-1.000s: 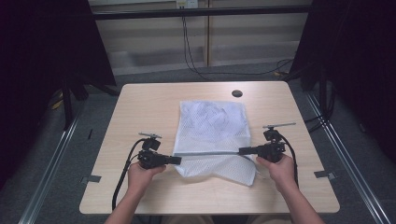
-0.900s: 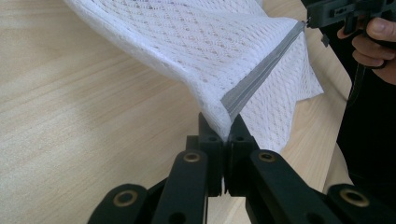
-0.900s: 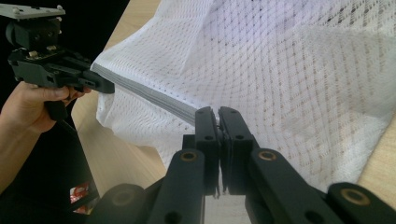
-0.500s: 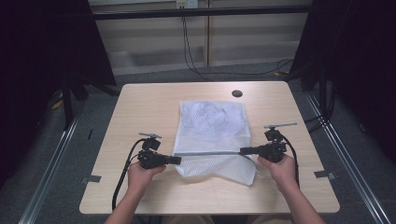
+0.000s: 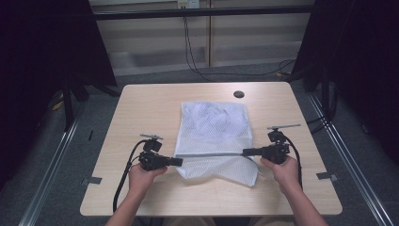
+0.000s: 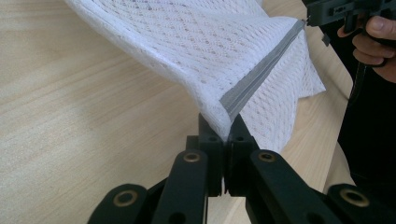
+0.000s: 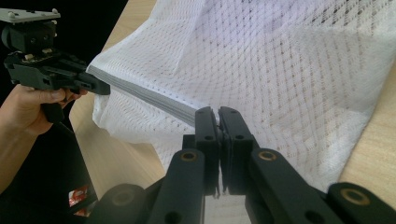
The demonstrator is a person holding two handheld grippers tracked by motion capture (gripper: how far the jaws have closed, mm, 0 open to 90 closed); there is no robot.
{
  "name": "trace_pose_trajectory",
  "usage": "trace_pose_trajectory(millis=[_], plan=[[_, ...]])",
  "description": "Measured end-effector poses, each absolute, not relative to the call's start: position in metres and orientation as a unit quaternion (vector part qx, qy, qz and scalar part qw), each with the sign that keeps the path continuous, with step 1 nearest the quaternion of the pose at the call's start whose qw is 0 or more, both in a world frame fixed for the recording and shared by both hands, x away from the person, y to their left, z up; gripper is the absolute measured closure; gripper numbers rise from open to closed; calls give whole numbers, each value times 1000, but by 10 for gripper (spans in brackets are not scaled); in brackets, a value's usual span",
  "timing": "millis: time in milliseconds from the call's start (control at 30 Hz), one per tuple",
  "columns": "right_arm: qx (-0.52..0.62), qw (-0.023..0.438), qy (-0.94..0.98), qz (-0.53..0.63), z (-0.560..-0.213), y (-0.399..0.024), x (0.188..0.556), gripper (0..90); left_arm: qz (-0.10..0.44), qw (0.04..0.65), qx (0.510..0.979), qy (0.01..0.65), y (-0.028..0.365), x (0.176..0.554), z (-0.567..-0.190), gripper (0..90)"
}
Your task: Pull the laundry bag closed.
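Nothing has shifted since earlier: left claw (image 5: 181, 161) and right claw (image 5: 244, 151) each pinch 1 end of the mesh bag's (image 5: 214, 125) grey zipper edge (image 5: 211, 154), stretched left-to-right across the desk (image 5: 141, 108) at lower centre.

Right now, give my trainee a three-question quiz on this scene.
1. True or false: both grippers are shut on the mesh bag.
2. What does the left gripper pinch? A) the grey zipper strip at its end B) a cable C) the table edge
3. Fill in: the zipper strip runs taut between the left gripper and the ____ gripper.

Key: 1 true; 2 A; 3 right.
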State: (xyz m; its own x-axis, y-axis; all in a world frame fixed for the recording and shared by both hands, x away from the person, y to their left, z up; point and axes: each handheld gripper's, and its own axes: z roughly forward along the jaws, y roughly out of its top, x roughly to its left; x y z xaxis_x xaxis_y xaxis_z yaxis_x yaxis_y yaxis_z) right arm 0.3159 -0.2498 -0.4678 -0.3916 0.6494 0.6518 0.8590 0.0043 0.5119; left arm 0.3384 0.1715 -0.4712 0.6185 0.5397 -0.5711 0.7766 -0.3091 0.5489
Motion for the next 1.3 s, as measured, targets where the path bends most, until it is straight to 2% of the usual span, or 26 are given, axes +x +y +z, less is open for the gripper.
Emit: trace_pose_trajectory(millis=[1300], plan=[[-546, 111, -692, -459, -467, -263, 312, 868, -137, 420, 794, 417, 172, 339, -470, 885]])
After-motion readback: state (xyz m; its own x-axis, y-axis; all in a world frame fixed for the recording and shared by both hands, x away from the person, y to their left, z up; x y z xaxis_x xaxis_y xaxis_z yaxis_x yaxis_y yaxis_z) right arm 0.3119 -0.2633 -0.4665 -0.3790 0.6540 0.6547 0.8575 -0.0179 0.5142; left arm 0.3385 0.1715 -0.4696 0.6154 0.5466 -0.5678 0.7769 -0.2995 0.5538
